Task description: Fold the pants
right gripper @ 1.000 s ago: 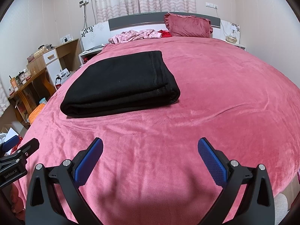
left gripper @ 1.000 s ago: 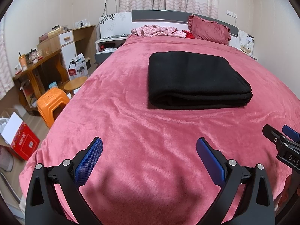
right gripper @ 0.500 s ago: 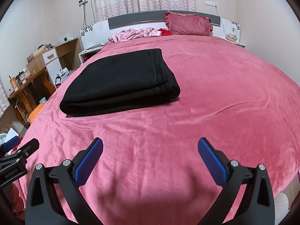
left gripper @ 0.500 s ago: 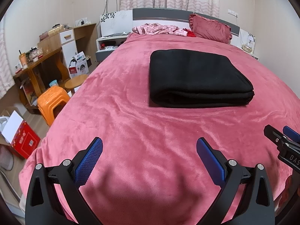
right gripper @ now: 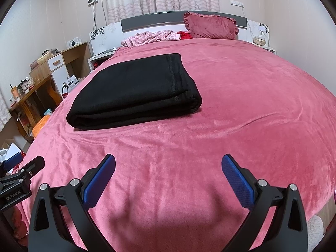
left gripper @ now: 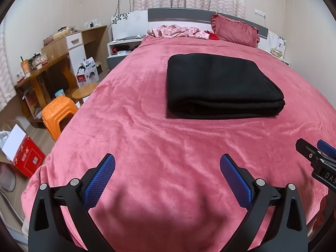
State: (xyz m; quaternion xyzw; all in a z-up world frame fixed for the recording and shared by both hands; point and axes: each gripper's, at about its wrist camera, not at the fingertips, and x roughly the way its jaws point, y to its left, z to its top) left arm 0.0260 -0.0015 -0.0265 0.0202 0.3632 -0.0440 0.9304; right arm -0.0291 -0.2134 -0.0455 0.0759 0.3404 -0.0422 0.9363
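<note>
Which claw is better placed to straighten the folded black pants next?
Left, probably, by a small margin. In its view the black pants lie almost straight ahead of the left claw; from the right claw they sit off to the left. Both claws are open, empty, above the pink blanket.

Left gripper (left gripper: pixel 167 171) and right gripper (right gripper: pixel 168 171) hang side by side, jaws spread wide, nothing between them.
</note>
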